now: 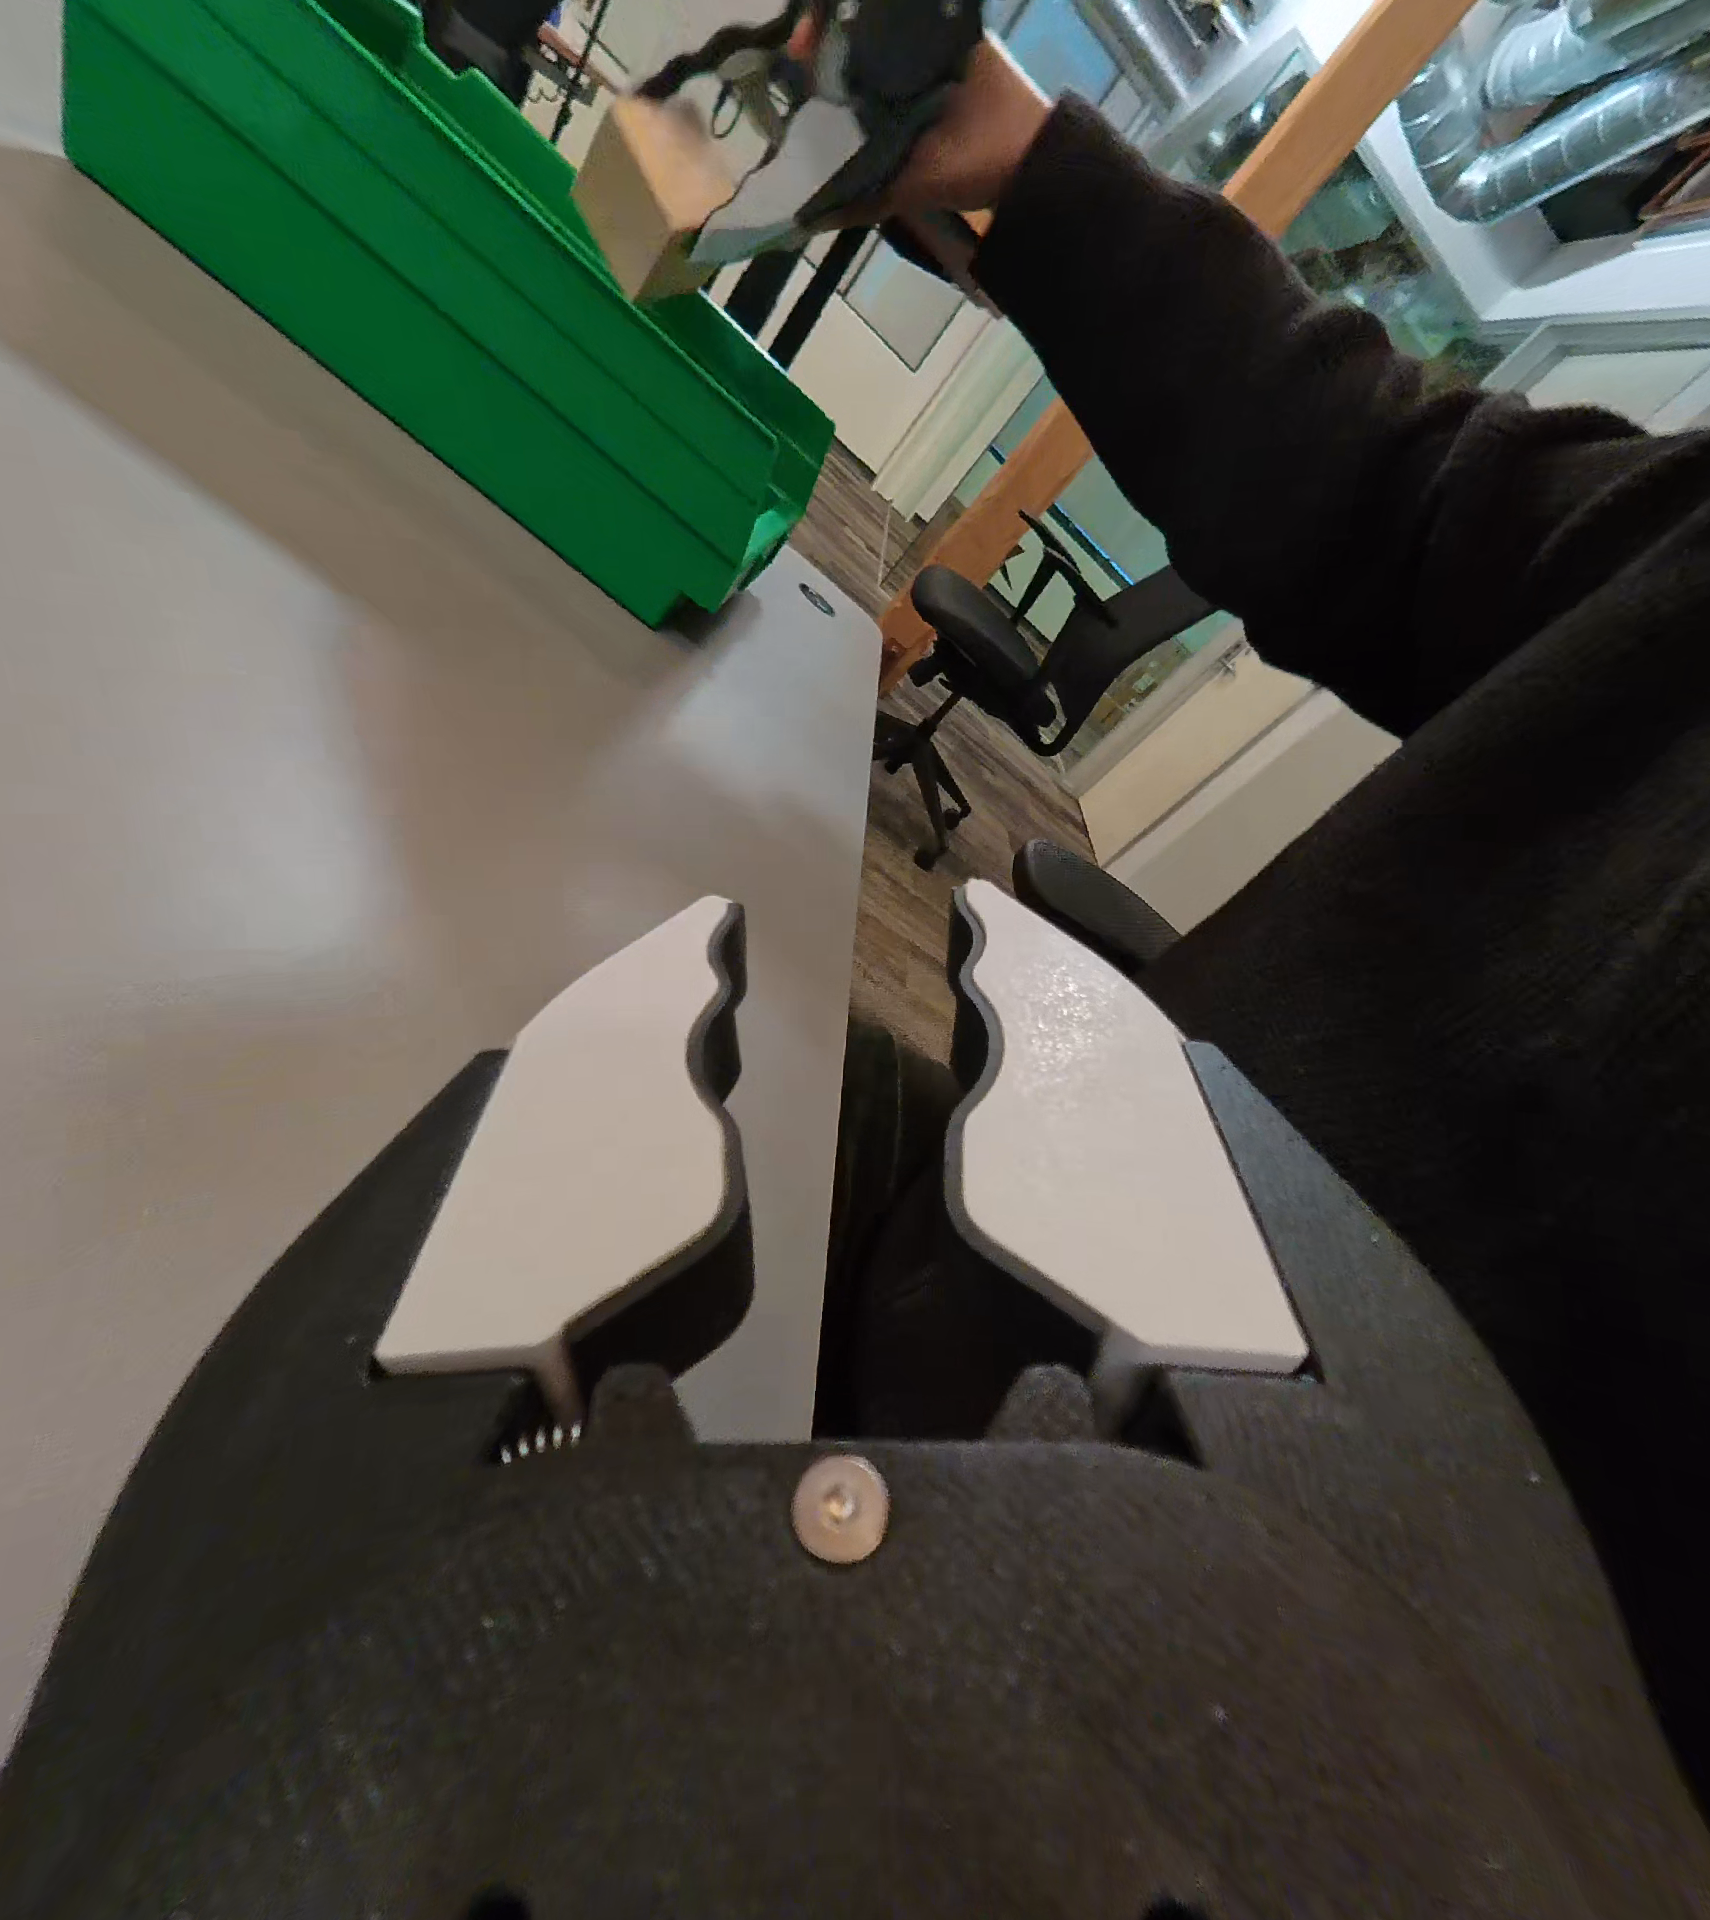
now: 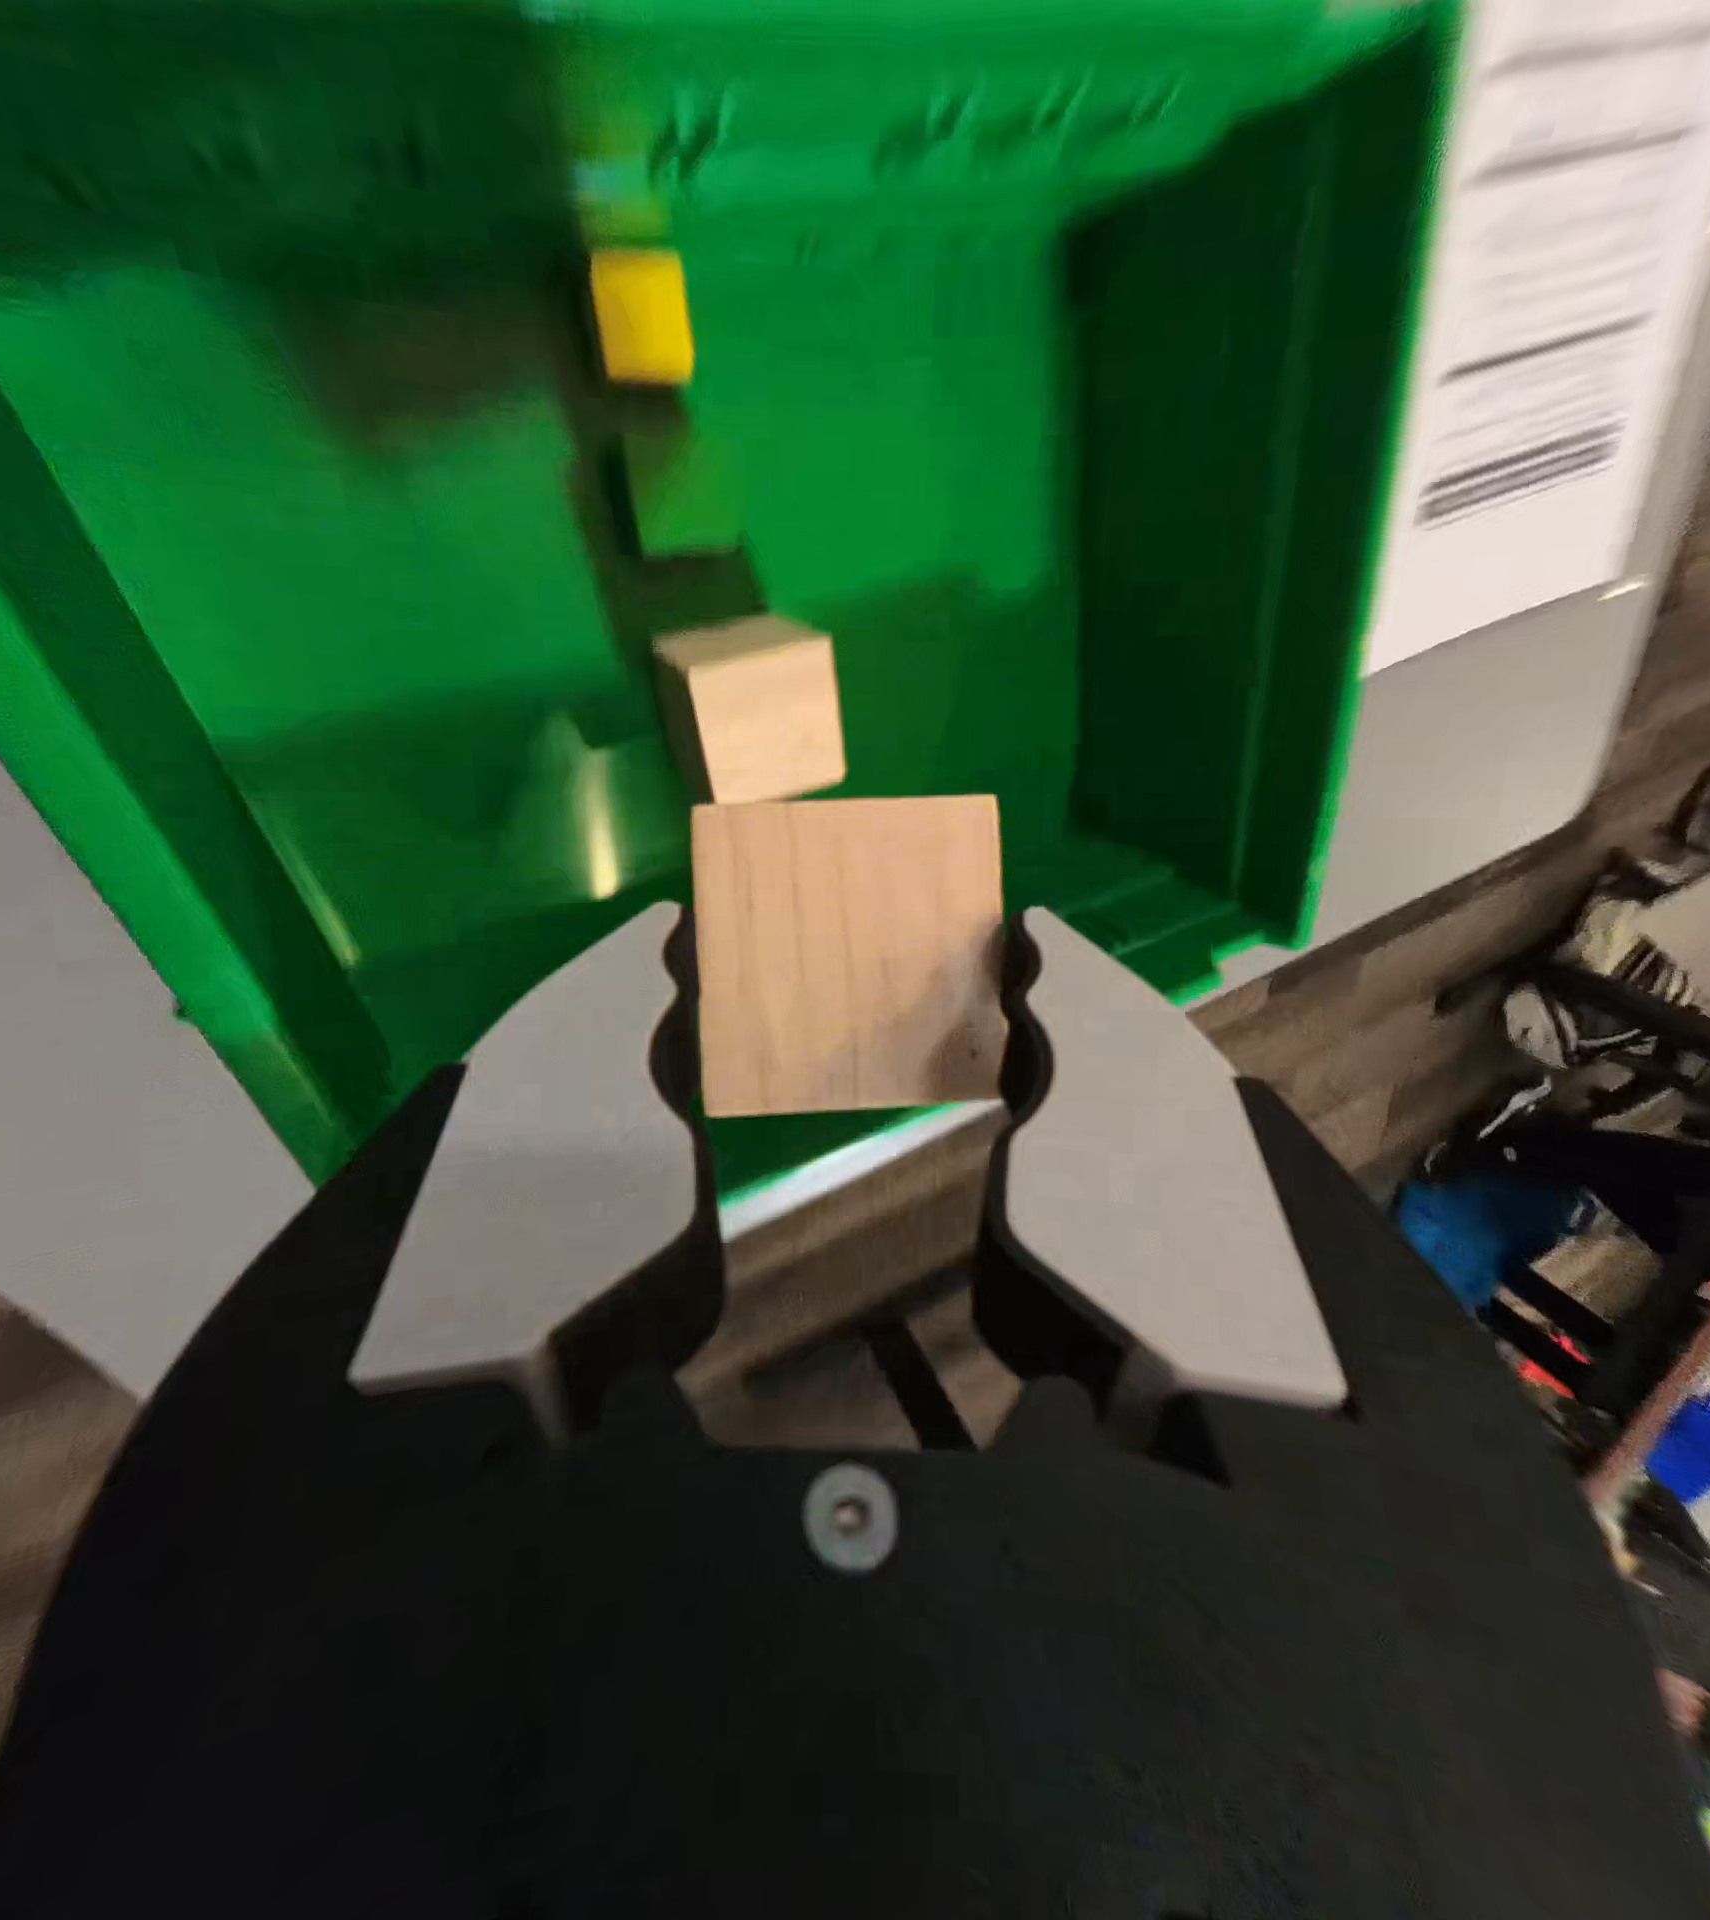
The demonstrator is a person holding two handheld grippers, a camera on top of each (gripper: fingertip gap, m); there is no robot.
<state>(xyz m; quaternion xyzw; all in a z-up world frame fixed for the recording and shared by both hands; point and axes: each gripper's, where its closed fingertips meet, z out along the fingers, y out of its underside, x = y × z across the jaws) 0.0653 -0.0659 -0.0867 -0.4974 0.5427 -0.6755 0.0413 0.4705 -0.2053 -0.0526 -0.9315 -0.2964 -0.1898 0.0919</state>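
- Left gripper: matte black textured body, two pale grey fingers with wavy black inner edges.
- Silver screw centred below the fingers.
- Right gripper: same black-and-grey build.
- Black sleeve, soft knit.

Right gripper: grey fingers clamped on either side of a plain wooden cube, held above a green bin standing on the grey bench. Bin contents: one smaller wooden cube, one yellow block farther back. Adjacent, right of bin: white box bearing a printed label.
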